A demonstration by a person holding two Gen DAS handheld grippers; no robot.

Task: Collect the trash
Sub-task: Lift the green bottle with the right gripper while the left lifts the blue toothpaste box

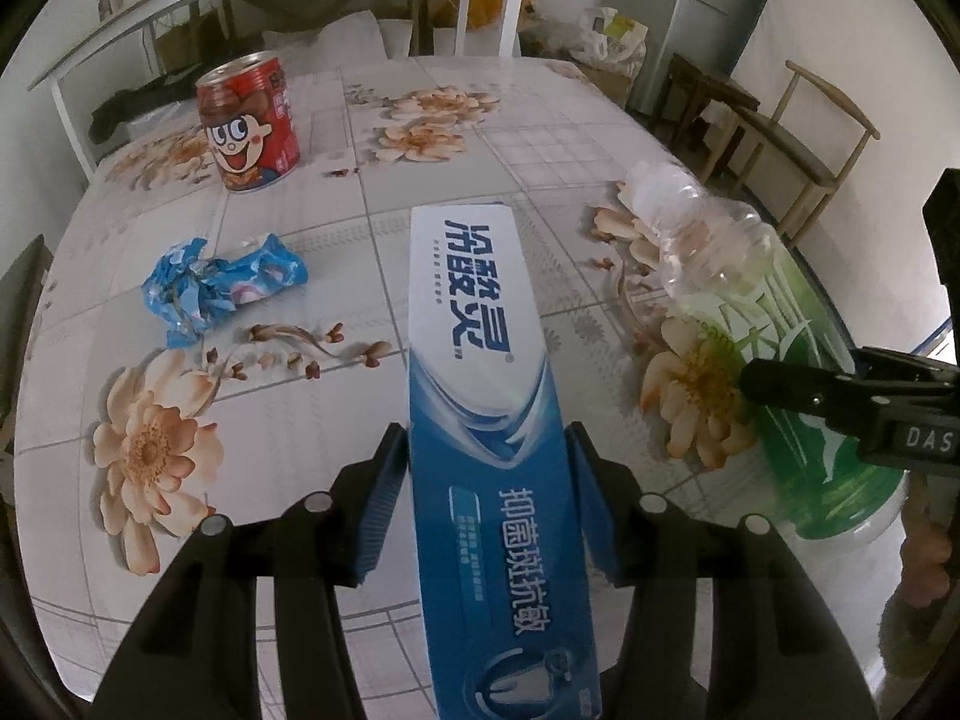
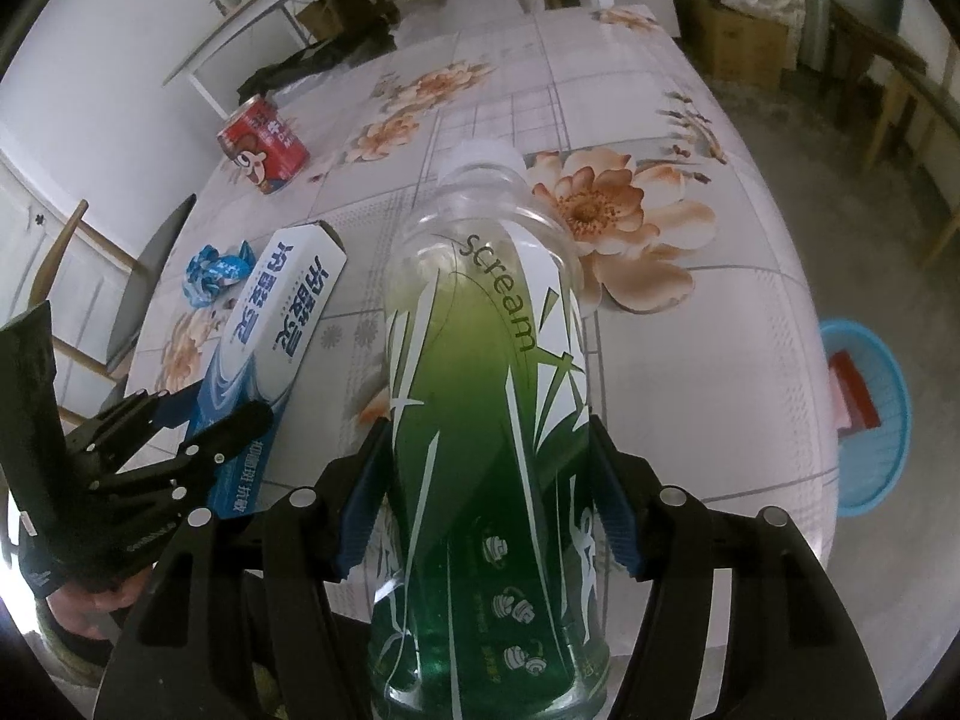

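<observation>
Toothpaste box (image 1: 480,396) is pinched lengthwise in left fingers (image 1: 384,510), bottle (image 2: 486,420) likewise in right fingers (image 2: 612,510); blue basket (image 2: 870,420) is seen nearer the right hand.

Both grippers, left gripper (image 1: 483,504) and right gripper (image 2: 486,495), angle downward, fingers clamped.

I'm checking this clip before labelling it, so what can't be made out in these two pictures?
- Blue basket, right wrist view: table edge hides its near side and most of its contents.
- Toothpaste box, left wrist view: near end cut off by the frame.
- Green bottle, right wrist view: base cut off below.
- Shelf items, both views: too small.
</observation>
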